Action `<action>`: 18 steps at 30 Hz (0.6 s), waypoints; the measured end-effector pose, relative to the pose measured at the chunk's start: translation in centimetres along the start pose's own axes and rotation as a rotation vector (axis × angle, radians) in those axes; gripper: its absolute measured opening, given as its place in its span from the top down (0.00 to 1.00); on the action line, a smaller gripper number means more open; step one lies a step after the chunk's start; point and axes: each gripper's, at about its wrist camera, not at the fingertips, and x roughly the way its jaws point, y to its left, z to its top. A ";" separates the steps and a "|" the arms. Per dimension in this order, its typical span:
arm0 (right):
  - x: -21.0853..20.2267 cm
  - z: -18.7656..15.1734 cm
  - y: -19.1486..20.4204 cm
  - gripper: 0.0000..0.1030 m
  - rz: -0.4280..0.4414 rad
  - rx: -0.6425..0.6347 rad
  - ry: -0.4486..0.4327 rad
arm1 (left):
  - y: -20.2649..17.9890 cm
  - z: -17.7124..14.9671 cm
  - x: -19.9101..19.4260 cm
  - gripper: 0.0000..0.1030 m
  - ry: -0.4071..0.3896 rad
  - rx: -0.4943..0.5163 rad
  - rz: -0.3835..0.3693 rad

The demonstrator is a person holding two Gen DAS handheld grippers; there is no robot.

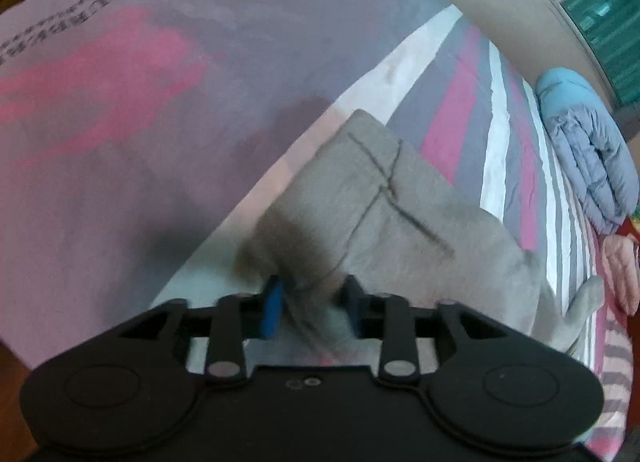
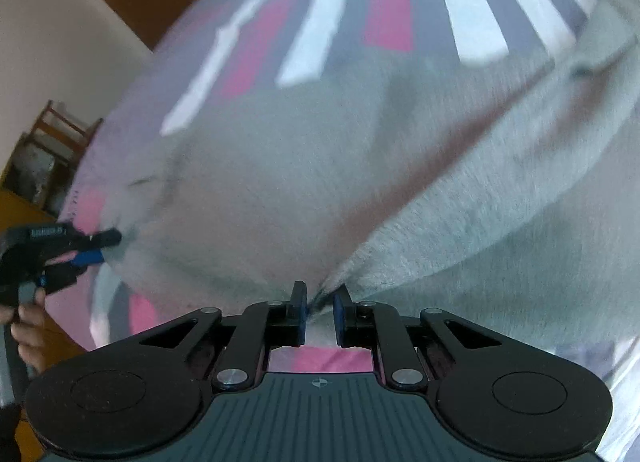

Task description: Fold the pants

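1. The grey sweatpants [image 1: 384, 197] lie on the striped bed [image 1: 452, 133], with a folded blue quilt [image 1: 580, 149] at the far right.
2. The left claw [image 1: 312, 306] pinches a fabric edge between narrowed blue pads, probably so it can lift it.
3. The right claw [image 2: 320, 312] grips another bunched edge, nearly closed; holding two points likely keeps the fold even.
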 end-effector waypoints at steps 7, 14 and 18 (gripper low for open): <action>-0.3 0.1 -0.5 0.81 0.018 0.022 -0.003 | -3.7 -1.5 -4.9 0.40 -0.083 0.147 0.037; -3.3 -0.3 -2.2 0.46 0.004 0.027 -0.077 | -12.3 -5.5 -3.4 0.30 -0.033 0.315 -0.060; -4.7 0.2 -4.4 0.46 -0.016 0.066 -0.102 | -15.9 -9.1 0.9 0.32 0.053 0.401 -0.058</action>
